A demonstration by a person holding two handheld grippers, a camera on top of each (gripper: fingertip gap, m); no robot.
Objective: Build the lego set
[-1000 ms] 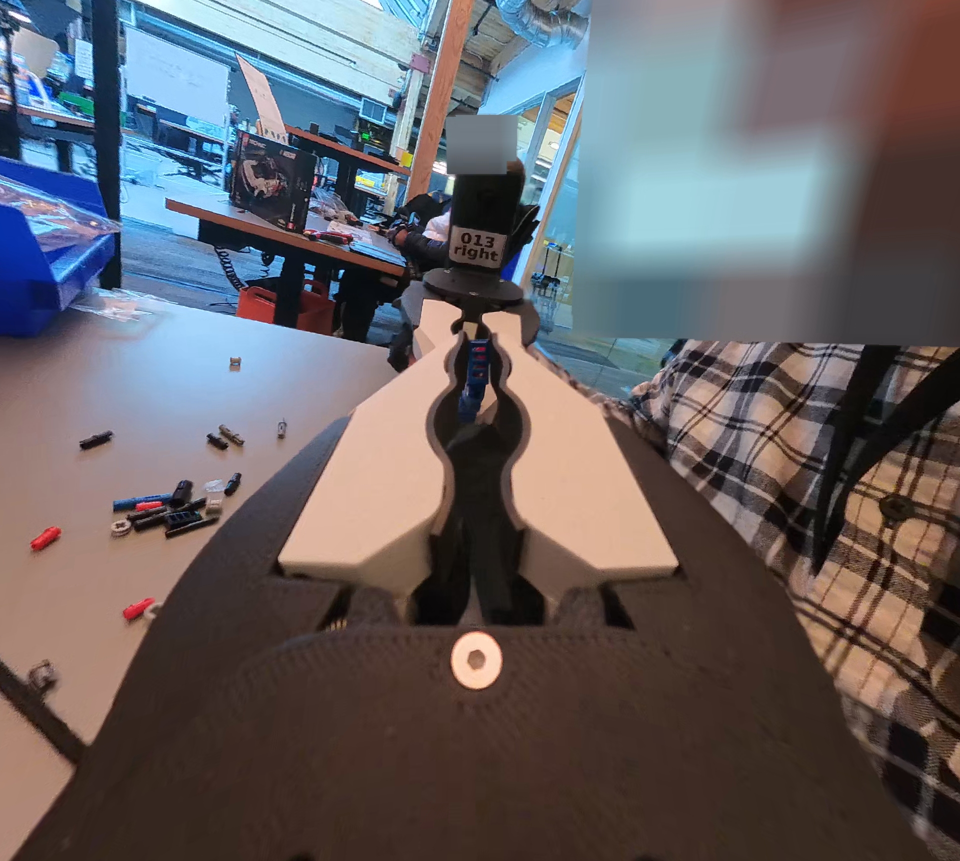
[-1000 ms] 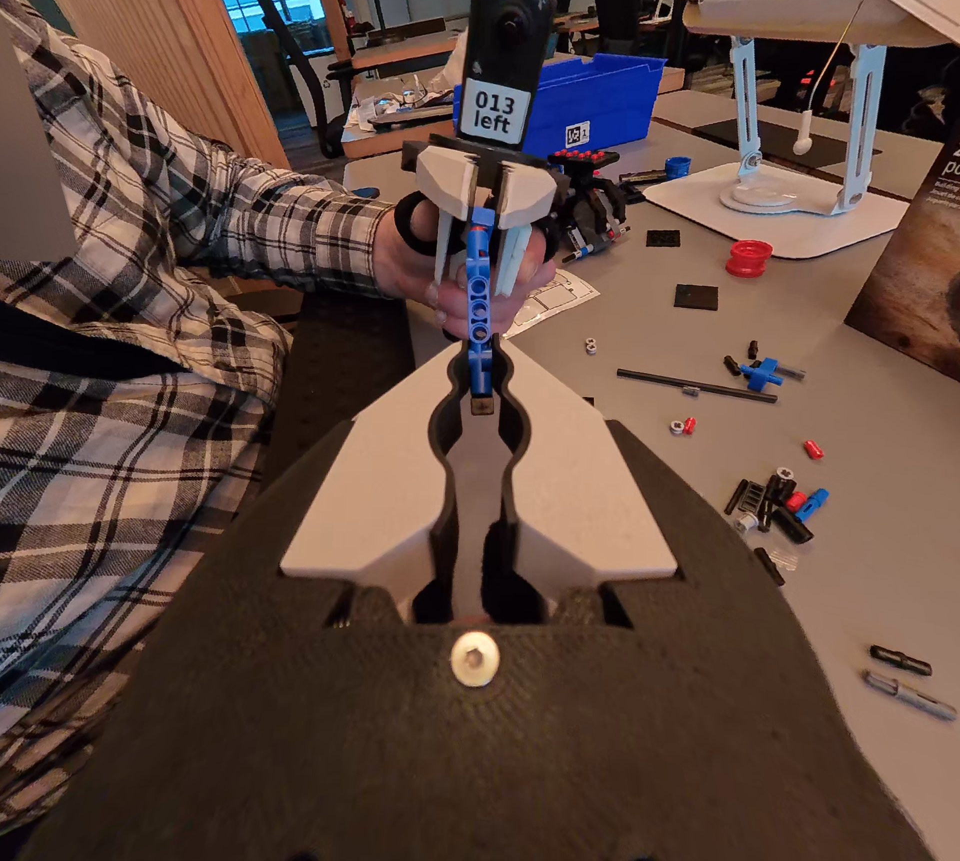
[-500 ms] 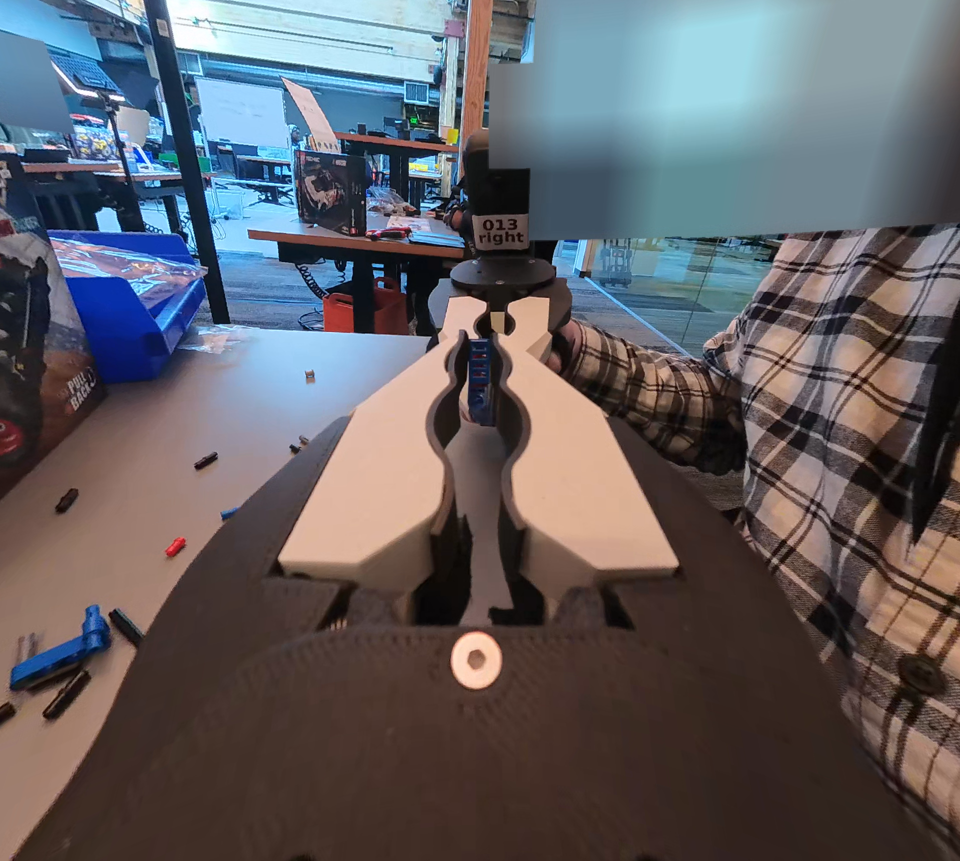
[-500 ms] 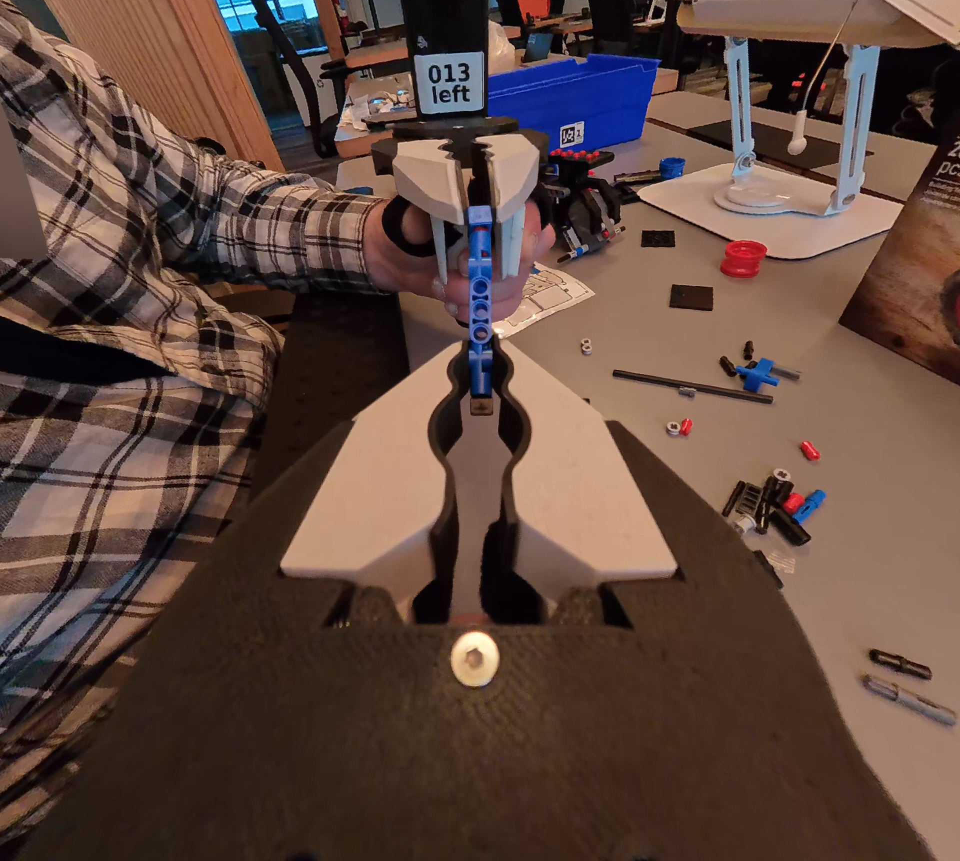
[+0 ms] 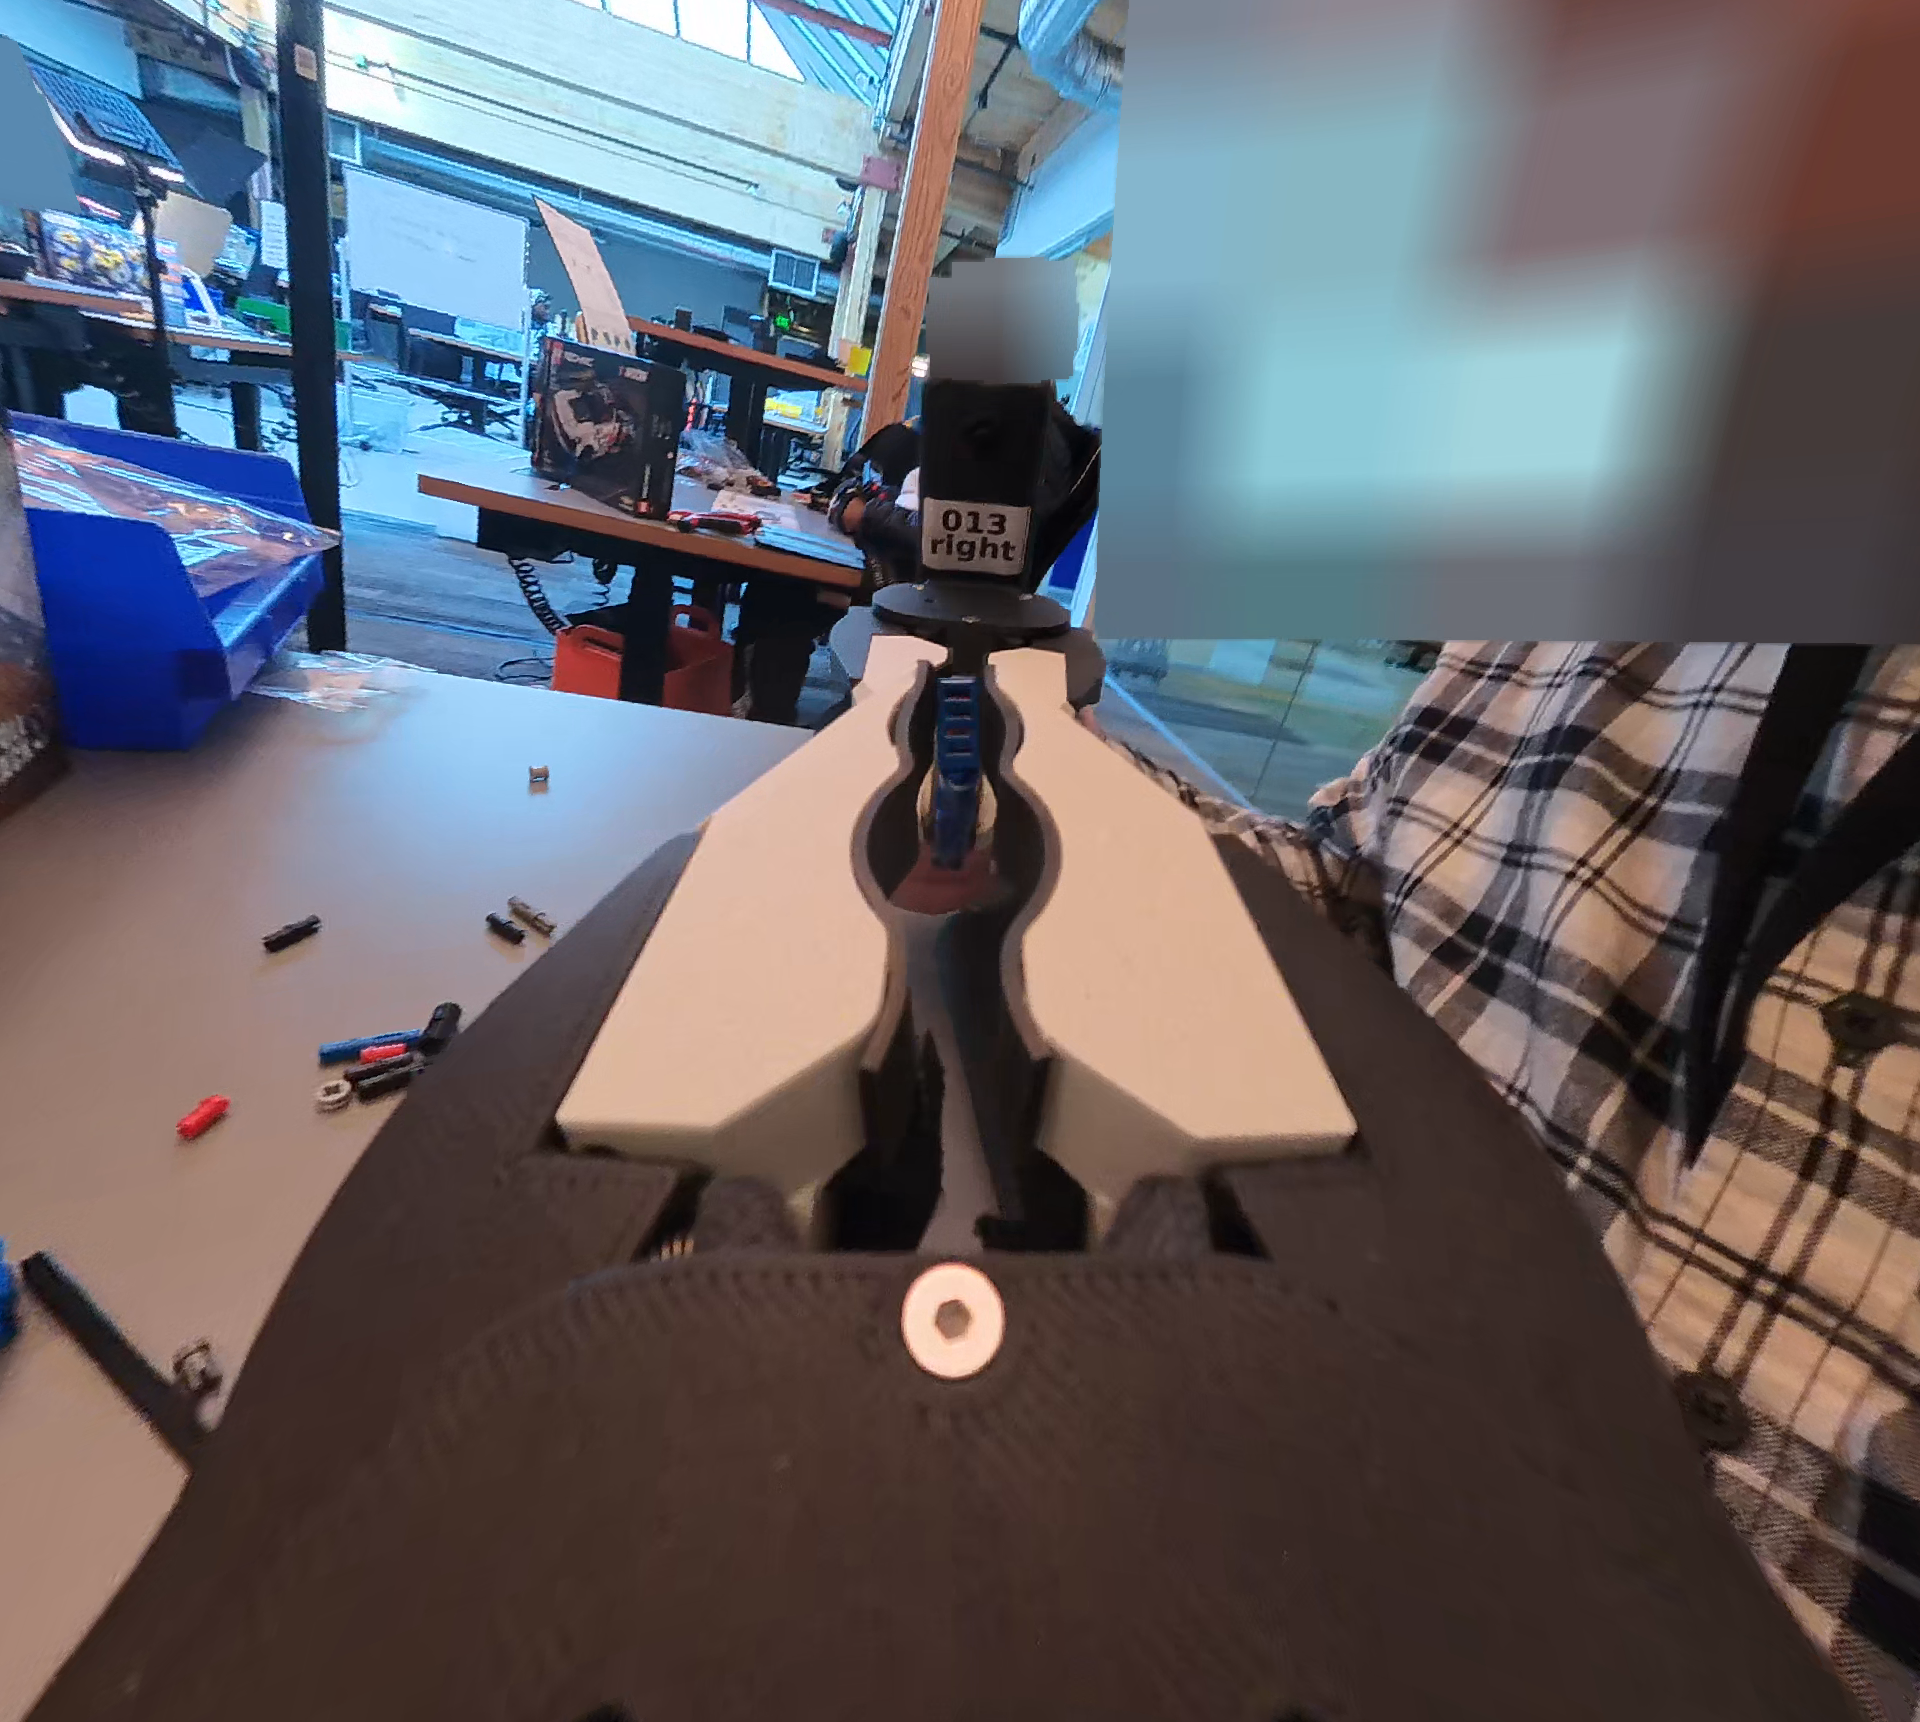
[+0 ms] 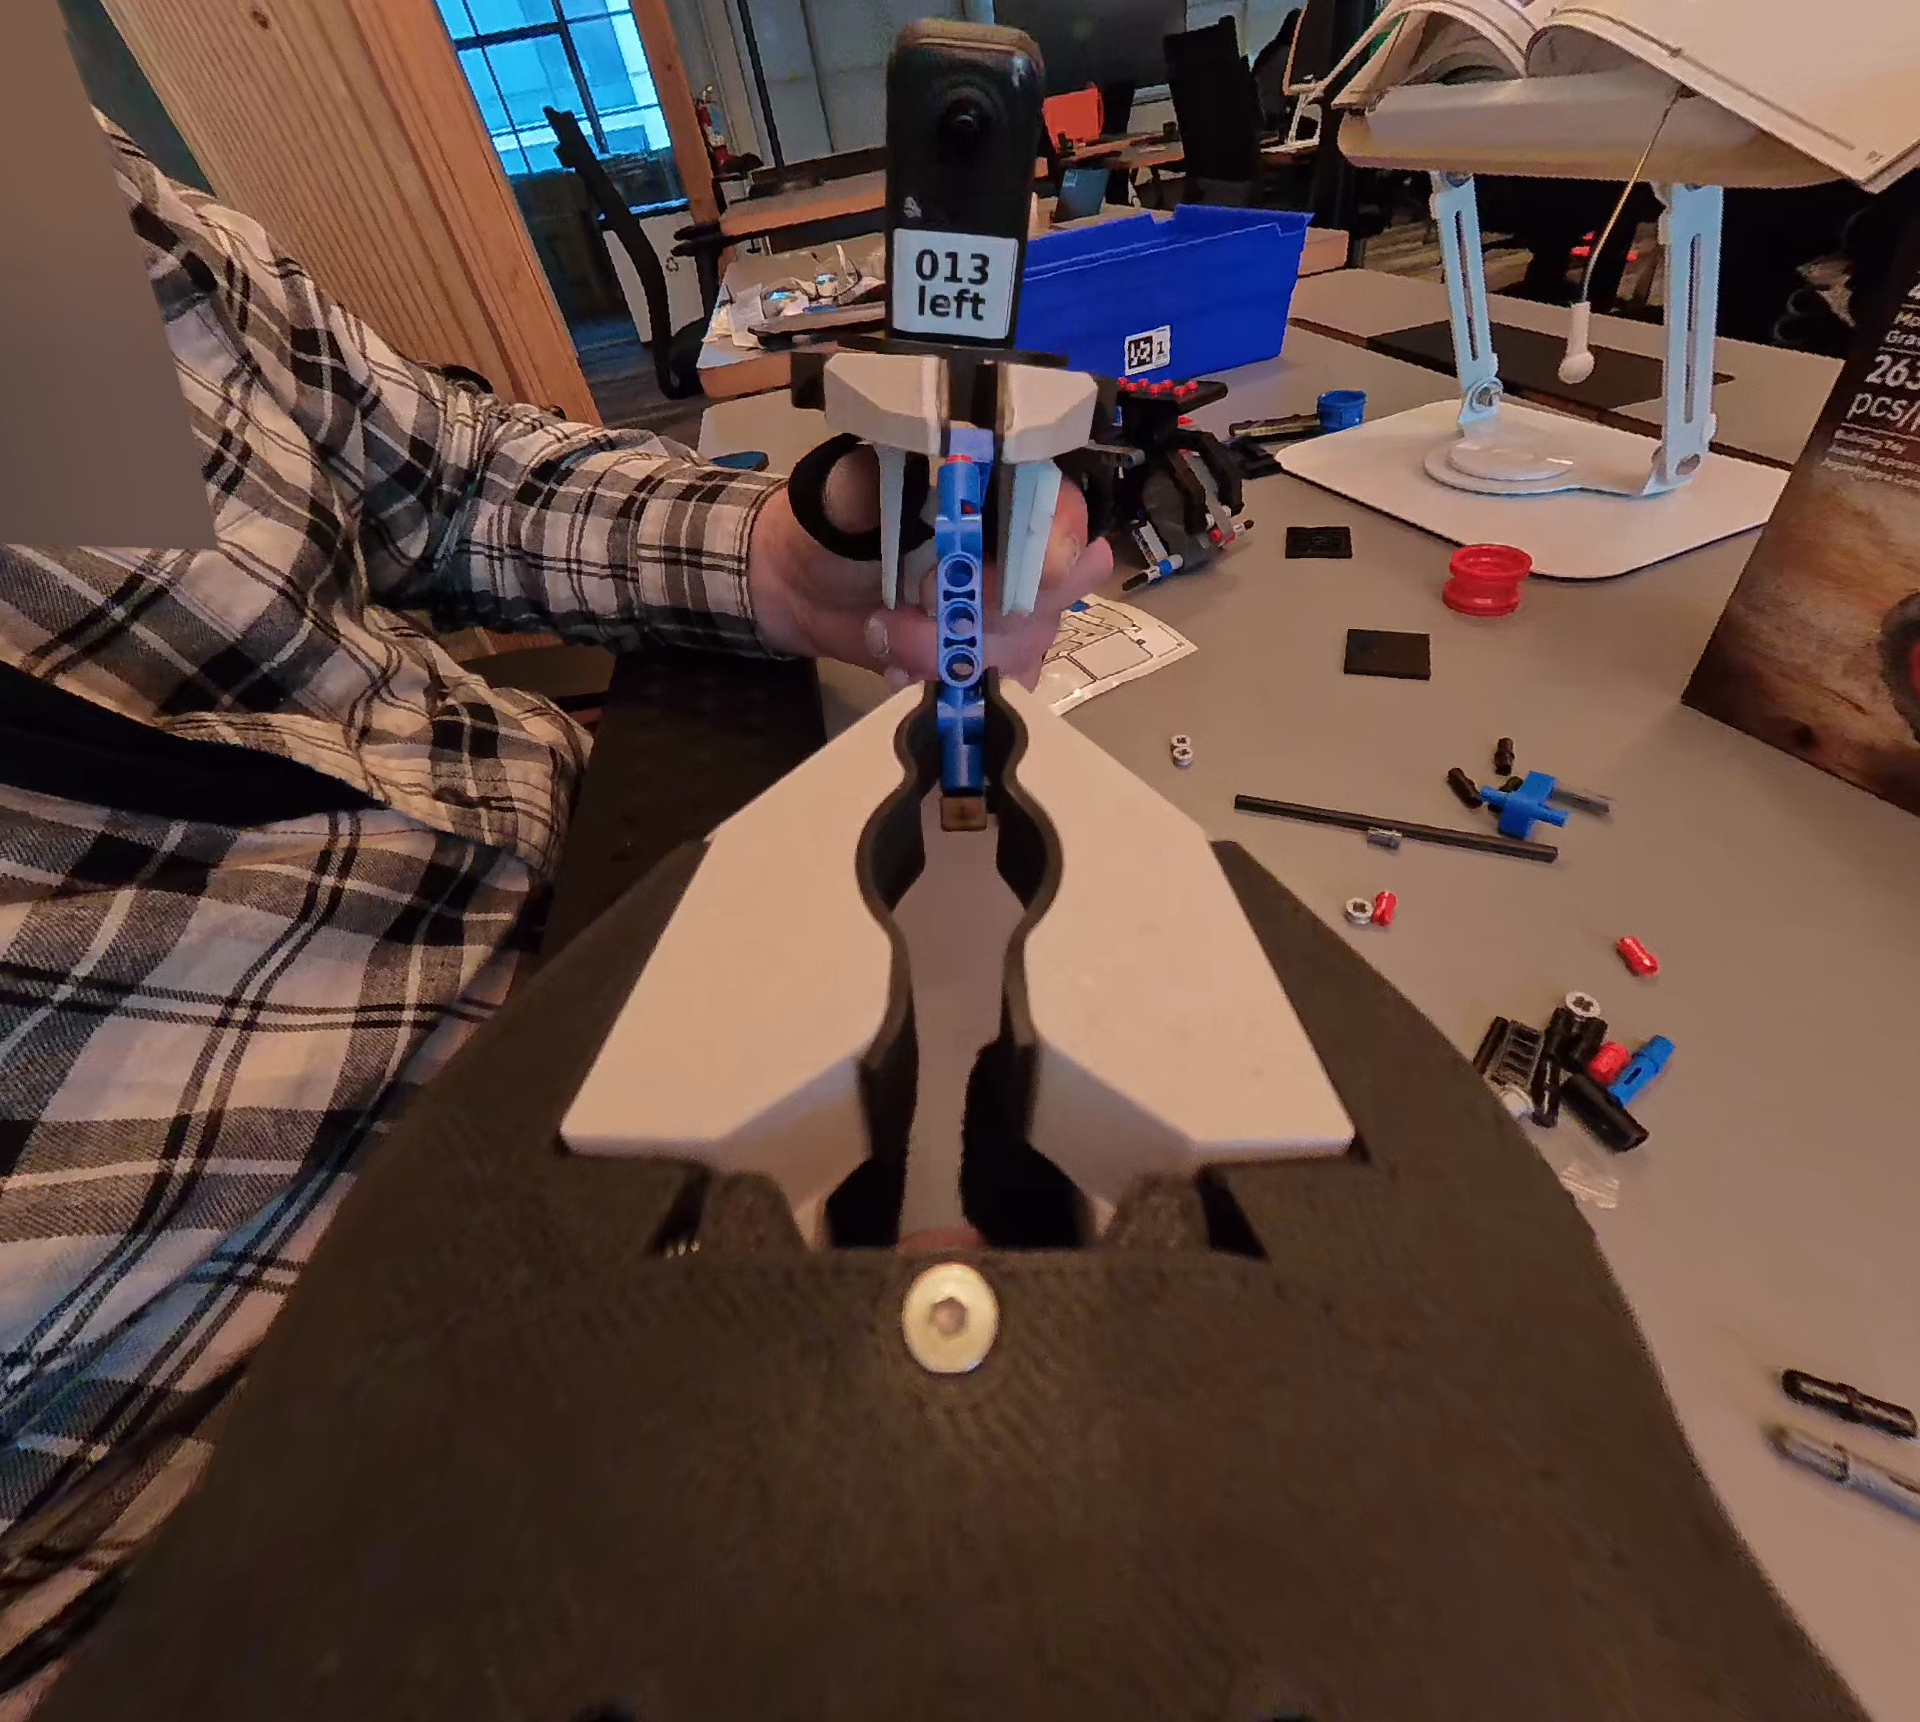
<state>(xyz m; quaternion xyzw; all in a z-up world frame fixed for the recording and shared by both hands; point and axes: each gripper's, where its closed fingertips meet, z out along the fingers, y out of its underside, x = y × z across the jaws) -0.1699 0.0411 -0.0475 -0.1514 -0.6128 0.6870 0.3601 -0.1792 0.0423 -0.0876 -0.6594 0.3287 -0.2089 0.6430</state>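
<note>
A blue lego beam (image 6: 958, 592) with round holes is held in the air between both grippers, above the table's near edge. My right gripper (image 6: 958, 706) is shut on its near end, where a small tan pin (image 6: 961, 812) sticks out. My left gripper (image 5: 956, 675) is shut on the other end of the beam (image 5: 954, 737), seen edge-on. In the right wrist view the left gripper (image 6: 961, 602) faces me, held by a hand in a plaid sleeve. In the left wrist view the right gripper's camera body (image 5: 977, 477) stands just behind the fingertips.
Loose small pins lie on the grey table (image 5: 260, 841), in clusters (image 5: 384, 1054) (image 6: 1569, 1075). A black axle (image 6: 1392, 831), a blue piece (image 6: 1522, 805), a red wheel (image 6: 1486, 576) and a partly built black model (image 6: 1174, 477) lie farther off. A blue bin (image 6: 1164, 290), a book stand (image 6: 1475, 384) and a box (image 6: 1829, 633) stand around. My right fingertips sit around 4 centimetres from my left ones.
Both grippers keep hold of the blue beam. The left gripper has swung and tilted, so its view has shifted across the table. The right wrist view has hardly changed.
</note>
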